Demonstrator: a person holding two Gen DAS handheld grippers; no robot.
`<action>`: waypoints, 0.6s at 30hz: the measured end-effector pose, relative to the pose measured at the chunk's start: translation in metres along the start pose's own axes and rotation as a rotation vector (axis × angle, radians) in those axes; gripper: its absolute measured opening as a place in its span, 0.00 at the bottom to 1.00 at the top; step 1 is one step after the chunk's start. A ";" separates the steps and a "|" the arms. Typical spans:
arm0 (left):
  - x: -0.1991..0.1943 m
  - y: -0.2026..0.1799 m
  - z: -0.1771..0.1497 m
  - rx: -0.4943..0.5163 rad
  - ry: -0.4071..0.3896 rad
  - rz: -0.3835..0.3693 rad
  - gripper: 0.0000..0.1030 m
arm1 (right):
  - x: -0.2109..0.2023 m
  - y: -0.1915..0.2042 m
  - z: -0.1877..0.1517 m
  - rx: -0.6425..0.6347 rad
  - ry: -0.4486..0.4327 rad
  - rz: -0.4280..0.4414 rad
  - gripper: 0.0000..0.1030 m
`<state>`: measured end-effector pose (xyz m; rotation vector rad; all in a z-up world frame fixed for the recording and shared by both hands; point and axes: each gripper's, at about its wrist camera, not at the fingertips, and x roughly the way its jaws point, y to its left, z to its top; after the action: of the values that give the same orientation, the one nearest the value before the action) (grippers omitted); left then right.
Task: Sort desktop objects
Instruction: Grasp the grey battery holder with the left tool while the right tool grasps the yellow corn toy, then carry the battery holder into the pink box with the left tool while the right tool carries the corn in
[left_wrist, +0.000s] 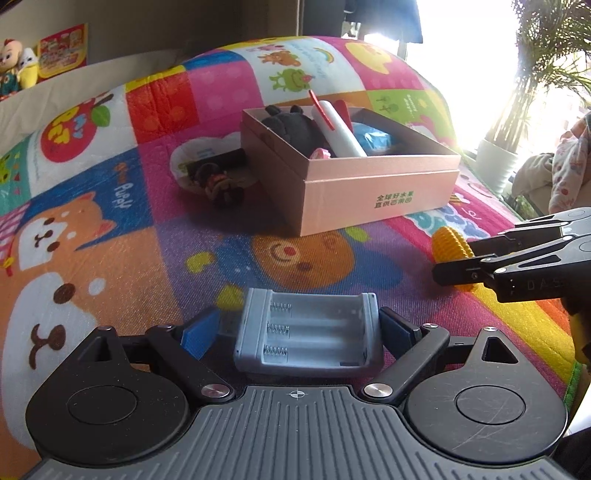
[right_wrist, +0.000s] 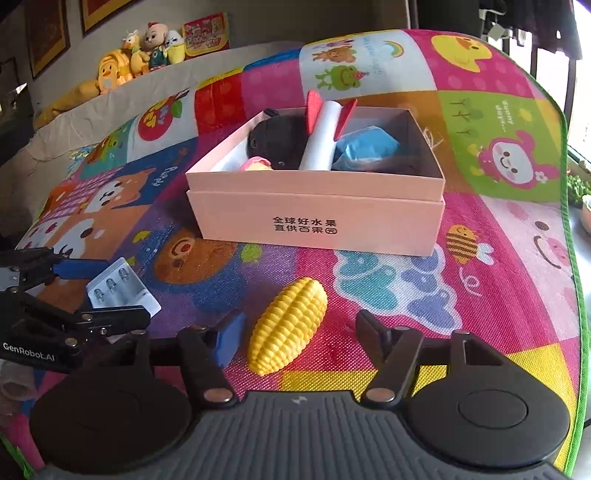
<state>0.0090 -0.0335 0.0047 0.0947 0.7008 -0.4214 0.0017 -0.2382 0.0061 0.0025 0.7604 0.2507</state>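
Left gripper (left_wrist: 306, 328) clamps the battery holder (left_wrist: 306, 332); right gripper (right_wrist: 299, 332) stands released astride the toy corn (right_wrist: 288, 325), axis diagonal; box (right_wrist: 317, 218) lies ahead

matt card box (right_wrist: 317, 225), woven-textured mat (right_wrist: 480, 288), ribbed plastic corn (right_wrist: 288, 328), smooth plastic batt. holder (left_wrist: 306, 332).

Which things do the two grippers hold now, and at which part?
Left gripper seems to clamp the battery case by opposite sides. Right gripper holds nothing; the corn lies between its open jaws.
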 end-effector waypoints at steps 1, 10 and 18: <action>0.000 0.000 -0.001 0.001 0.001 0.002 0.92 | -0.002 0.002 0.000 -0.013 0.009 0.010 0.37; 0.005 -0.001 0.001 0.004 0.017 0.029 0.95 | -0.028 0.002 -0.008 -0.036 0.002 0.013 0.30; -0.003 -0.014 0.002 0.067 -0.006 0.034 0.92 | -0.040 -0.007 -0.015 -0.013 0.006 0.002 0.30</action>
<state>0.0024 -0.0459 0.0090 0.1686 0.6780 -0.4127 -0.0346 -0.2552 0.0219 -0.0101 0.7650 0.2572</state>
